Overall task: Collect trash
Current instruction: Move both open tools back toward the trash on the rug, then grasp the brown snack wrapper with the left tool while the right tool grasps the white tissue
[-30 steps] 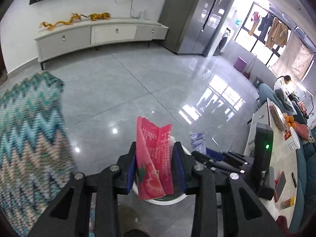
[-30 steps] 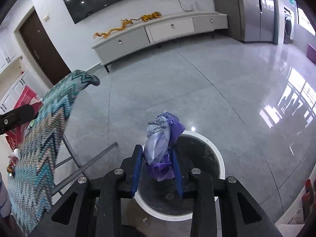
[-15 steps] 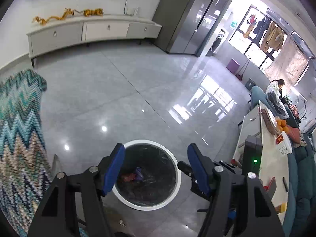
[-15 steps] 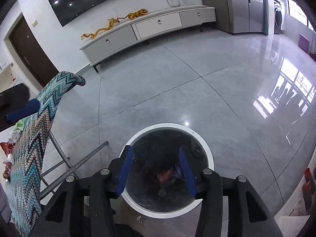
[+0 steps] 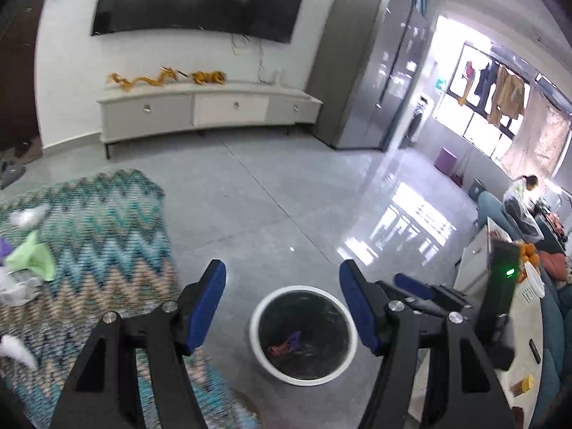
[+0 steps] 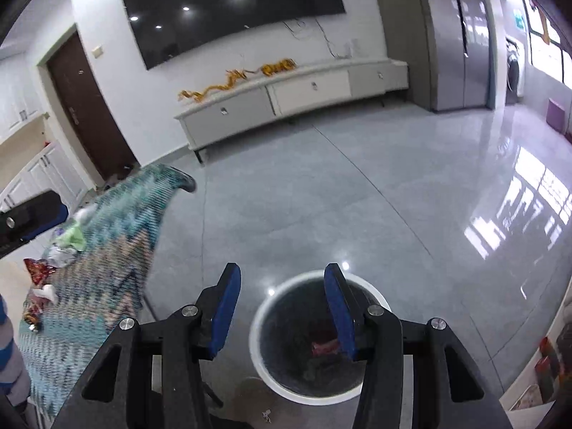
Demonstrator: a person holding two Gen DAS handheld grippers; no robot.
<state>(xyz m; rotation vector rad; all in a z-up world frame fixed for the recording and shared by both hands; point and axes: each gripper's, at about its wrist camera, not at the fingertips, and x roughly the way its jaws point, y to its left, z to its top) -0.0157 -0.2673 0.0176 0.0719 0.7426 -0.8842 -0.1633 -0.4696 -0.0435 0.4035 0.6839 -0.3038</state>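
A white-rimmed round bin stands on the grey floor below both grippers. Inside it lie a red wrapper and a purple bag. My left gripper hangs open above the bin with nothing between its blue pads. My right gripper is open over the bin too, and empty. More trash lies on the zigzag cloth: a green piece, white scraps and a red wrapper.
The zigzag-patterned cloth covers a table at the left. A low white cabinet lines the far wall under a dark screen. A white table with oranges and a person stand at the right.
Both grippers opened and dropped their trash, the red wrapper and the purple bag, into the bin. Both then rose and drew back, so the bin looks smaller now.
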